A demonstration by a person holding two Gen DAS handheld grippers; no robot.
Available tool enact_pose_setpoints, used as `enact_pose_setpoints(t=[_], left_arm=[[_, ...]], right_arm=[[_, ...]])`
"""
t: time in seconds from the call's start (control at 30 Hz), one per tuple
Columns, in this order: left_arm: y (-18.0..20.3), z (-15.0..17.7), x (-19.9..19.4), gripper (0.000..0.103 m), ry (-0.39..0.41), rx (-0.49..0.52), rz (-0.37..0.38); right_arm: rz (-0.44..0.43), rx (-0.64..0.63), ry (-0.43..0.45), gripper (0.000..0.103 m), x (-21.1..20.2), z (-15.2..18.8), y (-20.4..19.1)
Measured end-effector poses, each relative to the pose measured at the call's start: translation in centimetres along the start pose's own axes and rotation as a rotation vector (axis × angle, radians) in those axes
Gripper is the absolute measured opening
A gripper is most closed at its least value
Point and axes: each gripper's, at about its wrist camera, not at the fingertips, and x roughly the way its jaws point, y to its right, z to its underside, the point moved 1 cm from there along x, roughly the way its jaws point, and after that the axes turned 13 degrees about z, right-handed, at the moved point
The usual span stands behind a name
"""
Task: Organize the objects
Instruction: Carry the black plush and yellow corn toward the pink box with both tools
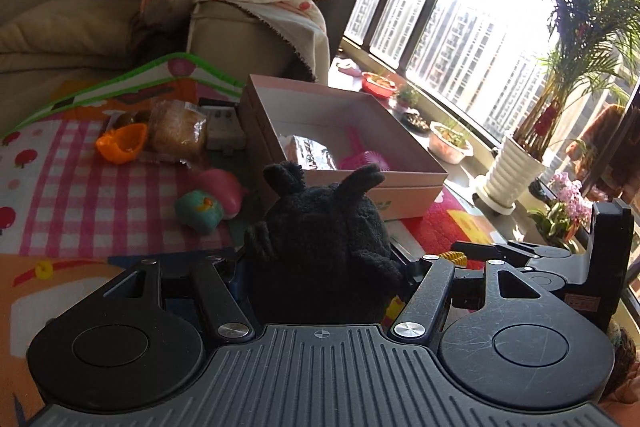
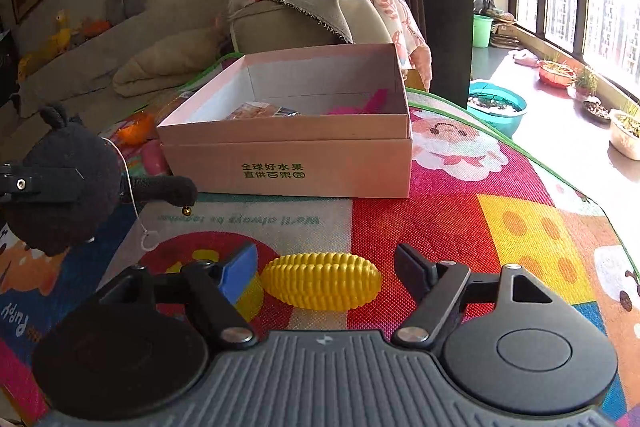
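Left gripper (image 1: 320, 267) is clamped on a black plush toy (image 1: 320, 239), held short of the open box (image 1: 400, 187). Right gripper (image 2: 326, 267) stands open, with the yellow toy corn (image 2: 320, 281) lying on the play mat (image 2: 480, 227) between its fingers, untouched.

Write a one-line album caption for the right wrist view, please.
Open right gripper straddles a yellow toy corn on the play mat, pink box beyond.
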Motion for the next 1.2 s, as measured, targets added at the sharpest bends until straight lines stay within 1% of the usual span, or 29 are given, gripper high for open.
enact_pose_setpoints(t=[0.07,0.27,0.33,0.4,0.47,0.53,0.6,0.63,0.67,0.7,0.9,0.97,1.03,1.1,1.2], left_arm=[[-0.1,0.1,-0.2,0.070,0.002,0.004,-0.002],[-0.1,0.7,-0.3,0.070,-0.008,0.014,0.007],[-0.2,1.0,-0.1,0.070,-0.015,0.008,0.012],[-0.2,1.3,0.1,0.070,-0.022,-0.001,0.014],[-0.2,1.5,0.3,0.070,-0.025,-0.010,0.016],[-0.2,1.7,0.3,0.070,-0.026,-0.011,0.018],[-0.1,1.7,0.2,0.070,-0.027,-0.008,0.015],[-0.1,1.7,0.1,0.070,-0.027,-0.007,0.012],[-0.1,1.8,0.1,0.070,-0.026,-0.007,0.009],[-0.2,1.8,0.0,0.070,-0.024,-0.008,0.007],[-0.1,1.8,0.0,0.070,-0.033,-0.011,0.008],[0.1,1.2,0.1,0.070,-0.035,-0.020,0.024],[0.9,-0.2,0.0,0.070,-0.016,0.010,0.036],[2.0,-2.3,-0.1,0.070,0.023,0.068,0.039],[3.7,-6.7,0.4,0.070,0.120,0.153,0.044]], right_arm=[[0.025,-0.037,-0.020,0.076,0.6,0.1,-0.6],[0.025,-0.097,0.010,0.076,-1.0,1.6,-1.6],[0.048,-0.118,0.022,0.074,-1.4,2.0,-1.6],[0.072,-0.119,0.030,0.073,-1.4,2.0,-1.4],[0.075,-0.105,0.026,0.073,-1.1,1.7,-1.0],[0.074,-0.103,0.022,0.065,-0.8,1.5,-0.9],[0.065,-0.113,0.018,0.047,-0.7,1.4,-1.1],[0.058,-0.121,0.016,0.041,-0.8,1.3,-1.2],[0.053,-0.129,0.013,0.031,-0.9,1.3,-1.3],[0.049,-0.134,0.013,0.030,-1.1,1.2,-1.5],[0.040,-0.150,0.052,0.030,-3.2,1.5,-2.1],[0.029,-0.140,0.065,0.030,-4.2,1.5,-1.9],[0.016,-0.127,0.078,0.030,-5.3,1.3,-1.7],[0.009,-0.119,0.096,0.030,-6.3,1.1,-1.5],[0.009,-0.097,0.127,0.030,-7.4,0.7,-1.1]])
